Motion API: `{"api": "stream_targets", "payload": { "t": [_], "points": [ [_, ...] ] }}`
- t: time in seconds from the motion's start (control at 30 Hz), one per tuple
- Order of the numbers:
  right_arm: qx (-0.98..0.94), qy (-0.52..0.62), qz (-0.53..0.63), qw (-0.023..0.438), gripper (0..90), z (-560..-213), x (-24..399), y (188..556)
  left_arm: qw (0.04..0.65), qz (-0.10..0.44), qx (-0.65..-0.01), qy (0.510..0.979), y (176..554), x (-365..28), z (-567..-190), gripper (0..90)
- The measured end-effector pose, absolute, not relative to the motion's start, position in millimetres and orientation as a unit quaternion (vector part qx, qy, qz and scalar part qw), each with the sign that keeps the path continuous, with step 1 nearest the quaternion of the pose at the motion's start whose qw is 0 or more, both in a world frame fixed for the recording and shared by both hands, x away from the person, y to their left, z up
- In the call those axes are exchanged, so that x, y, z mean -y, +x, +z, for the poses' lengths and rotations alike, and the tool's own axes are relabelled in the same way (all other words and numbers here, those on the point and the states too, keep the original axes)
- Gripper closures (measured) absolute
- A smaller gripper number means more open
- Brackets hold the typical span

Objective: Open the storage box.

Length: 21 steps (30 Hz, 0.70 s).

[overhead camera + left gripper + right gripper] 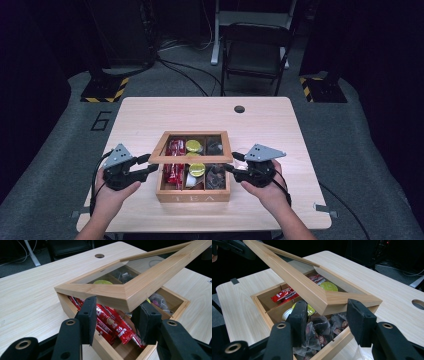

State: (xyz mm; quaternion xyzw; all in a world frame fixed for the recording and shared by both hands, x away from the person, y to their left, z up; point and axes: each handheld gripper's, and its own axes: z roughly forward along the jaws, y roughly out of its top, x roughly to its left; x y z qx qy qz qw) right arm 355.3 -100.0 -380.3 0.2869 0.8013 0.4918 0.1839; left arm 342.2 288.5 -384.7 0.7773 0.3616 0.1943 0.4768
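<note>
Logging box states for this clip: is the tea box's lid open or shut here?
Partly open. The lid is tilted up off the box, its front edge raised so the red packets show beneath it.

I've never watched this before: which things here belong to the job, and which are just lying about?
In the job: wooden tea box, its glass-paned lid raised, left gripper and right gripper at the lid's corners.
Lying about: folding chair, floor cables.

Glass-paned wooden lid [191,148], raised, tilted over tea box [193,194]
</note>
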Motion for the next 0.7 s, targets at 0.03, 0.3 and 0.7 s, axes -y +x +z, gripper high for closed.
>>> {"api": "stream_targets", "payload": {
  "t": [0.03, 0.3, 0.7],
  "points": [
    [-0.802, 0.283, 0.492, 0.186, 51.9, -380, 100, 356, 0.477, 0.194, -0.361, 0.778, 343, -289, -384, 54.9],
    [-0.805, 0.279, 0.488, 0.189, 51.9, -374, 99, 359, 0.477, 0.191, -0.36, 0.778, 347, -290, -379, 55.2],
    [-0.8, 0.286, 0.492, 0.193, 52.1, -367, 98, 365, 0.479, 0.198, -0.358, 0.776, 354, -289, -371, 55.6]
  ]
}}
